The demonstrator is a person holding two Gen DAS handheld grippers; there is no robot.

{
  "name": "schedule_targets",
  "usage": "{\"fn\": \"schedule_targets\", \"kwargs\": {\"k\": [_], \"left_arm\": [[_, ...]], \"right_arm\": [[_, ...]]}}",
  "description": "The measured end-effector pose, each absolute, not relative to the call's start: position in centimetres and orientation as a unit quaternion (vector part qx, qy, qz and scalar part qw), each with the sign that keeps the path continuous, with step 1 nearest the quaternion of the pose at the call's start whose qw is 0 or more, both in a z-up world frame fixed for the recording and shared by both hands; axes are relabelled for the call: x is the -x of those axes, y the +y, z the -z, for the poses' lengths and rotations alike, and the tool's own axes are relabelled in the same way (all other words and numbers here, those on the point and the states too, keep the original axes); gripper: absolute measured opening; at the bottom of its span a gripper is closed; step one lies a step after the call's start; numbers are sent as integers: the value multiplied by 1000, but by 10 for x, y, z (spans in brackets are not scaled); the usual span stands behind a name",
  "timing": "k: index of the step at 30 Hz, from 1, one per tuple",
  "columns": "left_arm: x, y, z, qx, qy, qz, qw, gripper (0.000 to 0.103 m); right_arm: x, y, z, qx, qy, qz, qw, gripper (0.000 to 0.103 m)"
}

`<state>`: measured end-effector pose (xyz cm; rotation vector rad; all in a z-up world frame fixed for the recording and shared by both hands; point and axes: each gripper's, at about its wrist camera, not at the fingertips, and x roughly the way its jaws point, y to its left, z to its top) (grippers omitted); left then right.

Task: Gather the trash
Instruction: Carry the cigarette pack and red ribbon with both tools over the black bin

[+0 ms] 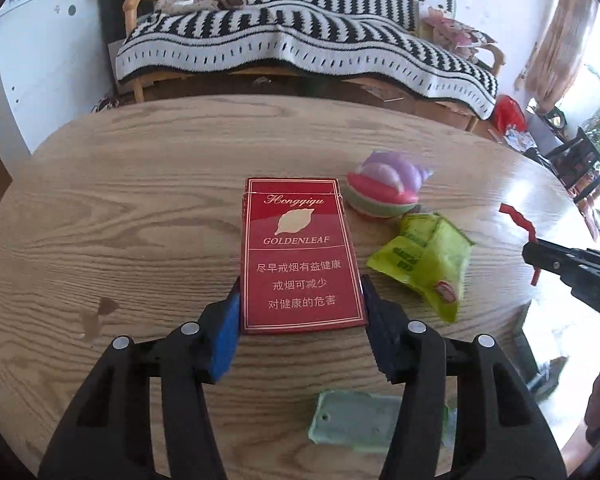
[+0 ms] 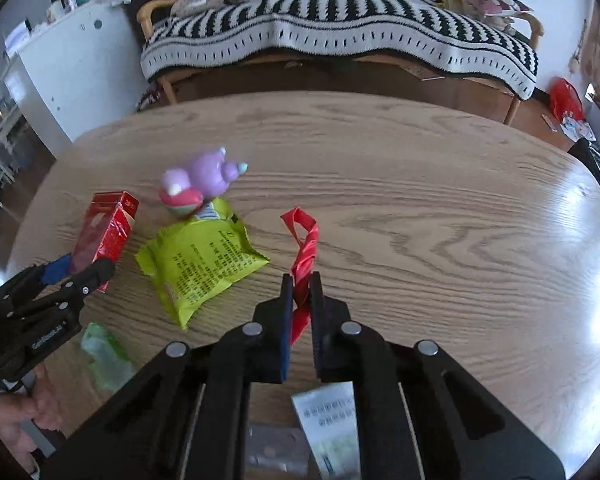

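My left gripper (image 1: 300, 292) is shut on a red cigarette pack (image 1: 300, 256) and holds it over the wooden table (image 1: 140, 200); the pack also shows at the left of the right wrist view (image 2: 104, 232). My right gripper (image 2: 301, 292) is shut on a twisted red plastic strip (image 2: 306, 248), seen from the left wrist at the far right (image 1: 520, 220). A yellow-green snack wrapper (image 2: 200, 264) lies on the table between the two grippers, also in the left wrist view (image 1: 428, 264).
A purple and pink toy (image 1: 384, 188) sits on the table behind the wrapper. A pale green item (image 1: 356, 420) lies near the front edge below my left gripper. A white printed packet (image 2: 332, 420) lies under my right gripper. A sofa with a striped blanket (image 1: 300, 40) stands beyond the table.
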<state>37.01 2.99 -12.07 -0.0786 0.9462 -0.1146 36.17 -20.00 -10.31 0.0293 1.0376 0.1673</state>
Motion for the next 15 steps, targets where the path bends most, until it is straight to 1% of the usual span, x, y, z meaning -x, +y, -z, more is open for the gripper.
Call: {"fn": "schedule_targets", "kwargs": {"k": [5, 10, 15], "left_arm": [[-351, 21, 109, 25, 450, 71, 890, 54], [-327, 1, 89, 17, 441, 88, 893, 54], [-289, -55, 65, -5, 429, 141, 892, 54]], "right_arm": [[-332, -231, 87, -24, 488, -73, 869, 8], [-287, -287, 67, -50, 474, -48, 878, 8], [-232, -354, 49, -70, 464, -8, 883, 8]]}}
